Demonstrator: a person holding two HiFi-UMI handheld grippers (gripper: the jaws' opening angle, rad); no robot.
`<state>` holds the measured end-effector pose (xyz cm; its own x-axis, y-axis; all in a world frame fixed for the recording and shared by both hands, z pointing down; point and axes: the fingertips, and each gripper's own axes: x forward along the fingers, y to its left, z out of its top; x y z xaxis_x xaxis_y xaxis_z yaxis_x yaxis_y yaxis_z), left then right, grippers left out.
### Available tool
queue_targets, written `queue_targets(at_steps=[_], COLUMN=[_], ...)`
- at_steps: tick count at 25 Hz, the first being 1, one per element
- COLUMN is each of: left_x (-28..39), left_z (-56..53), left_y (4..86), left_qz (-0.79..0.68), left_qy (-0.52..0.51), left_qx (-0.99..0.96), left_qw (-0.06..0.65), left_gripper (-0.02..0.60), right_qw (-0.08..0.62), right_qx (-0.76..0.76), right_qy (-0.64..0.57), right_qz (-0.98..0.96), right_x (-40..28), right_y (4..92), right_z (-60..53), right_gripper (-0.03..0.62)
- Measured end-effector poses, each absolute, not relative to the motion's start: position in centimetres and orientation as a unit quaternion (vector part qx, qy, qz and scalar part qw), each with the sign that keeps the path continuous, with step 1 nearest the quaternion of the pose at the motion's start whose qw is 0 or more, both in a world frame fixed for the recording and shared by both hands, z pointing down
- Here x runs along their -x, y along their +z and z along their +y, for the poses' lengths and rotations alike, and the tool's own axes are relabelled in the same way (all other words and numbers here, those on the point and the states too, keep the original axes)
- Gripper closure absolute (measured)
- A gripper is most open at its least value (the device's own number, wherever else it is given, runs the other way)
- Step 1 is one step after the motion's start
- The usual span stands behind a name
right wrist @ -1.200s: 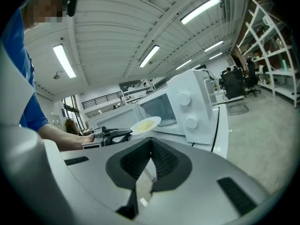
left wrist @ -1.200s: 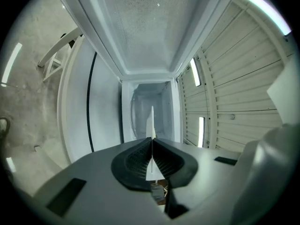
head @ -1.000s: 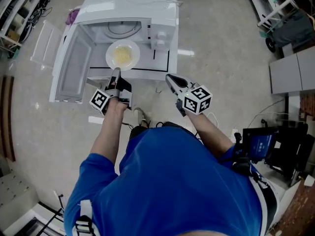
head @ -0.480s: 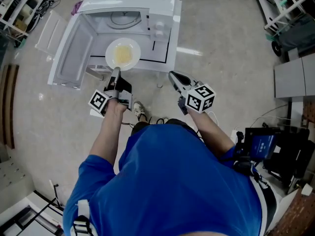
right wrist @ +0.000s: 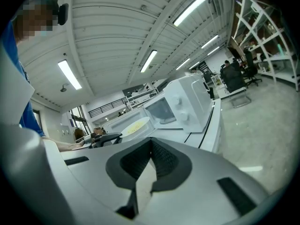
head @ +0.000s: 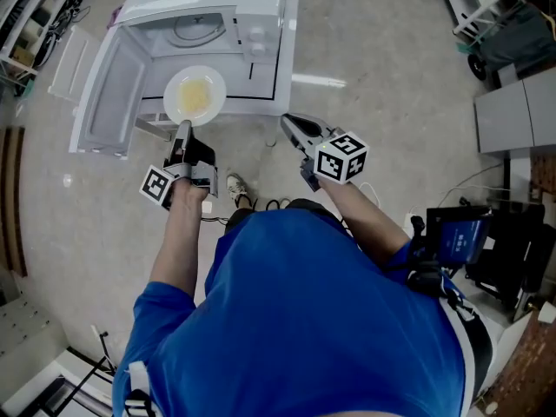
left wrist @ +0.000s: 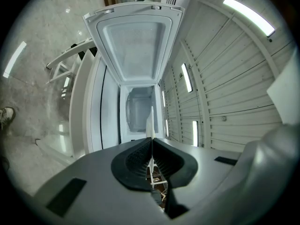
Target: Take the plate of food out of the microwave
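Observation:
The white plate (head: 195, 95) with yellow food hangs level in front of the open white microwave (head: 217, 24), outside its cavity. My left gripper (head: 183, 127) is shut on the plate's near rim. In the left gripper view the plate (left wrist: 150, 121) is a thin edge-on sliver pinched between the pads, with the empty cavity (left wrist: 138, 109) and the swung-out door (left wrist: 133, 46) behind. My right gripper (head: 287, 120) hovers to the right of the plate, shut and holding nothing. From the right gripper view the plate (right wrist: 134, 124) and microwave (right wrist: 187, 102) lie ahead of its jaws (right wrist: 150, 140).
The microwave door (head: 104, 94) stands wide open to the left. The microwave sits on a white counter (head: 265, 98). Cables and the person's shoe (head: 236, 189) lie on the floor below. A grey cabinet (head: 512, 120) and black equipment (head: 469, 250) stand to the right.
The left gripper has drawn the plate out of the microwave's mouth toward the person. The right gripper has shifted only slightly.

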<state>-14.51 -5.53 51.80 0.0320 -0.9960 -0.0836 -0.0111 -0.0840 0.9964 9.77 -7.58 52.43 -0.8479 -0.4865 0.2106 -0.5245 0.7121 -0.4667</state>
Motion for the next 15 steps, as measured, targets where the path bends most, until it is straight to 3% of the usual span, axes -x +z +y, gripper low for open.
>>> queue_targets(at_steps=[15], left_x=[14.21], left_z=[-5.13], left_y=[51.36], left_qz=[-0.470], left_qy=[-0.517], left_qx=[-0.535], left_qw=[0.475], left_gripper=[0.565], right_qw=[0.032], right_qx=[-0.266], right_qy=[0.276], right_qz=[-0.923], right_x=[-9.56], right_y=[52.76], right_z=[-7.28], right_gripper=[0.591])
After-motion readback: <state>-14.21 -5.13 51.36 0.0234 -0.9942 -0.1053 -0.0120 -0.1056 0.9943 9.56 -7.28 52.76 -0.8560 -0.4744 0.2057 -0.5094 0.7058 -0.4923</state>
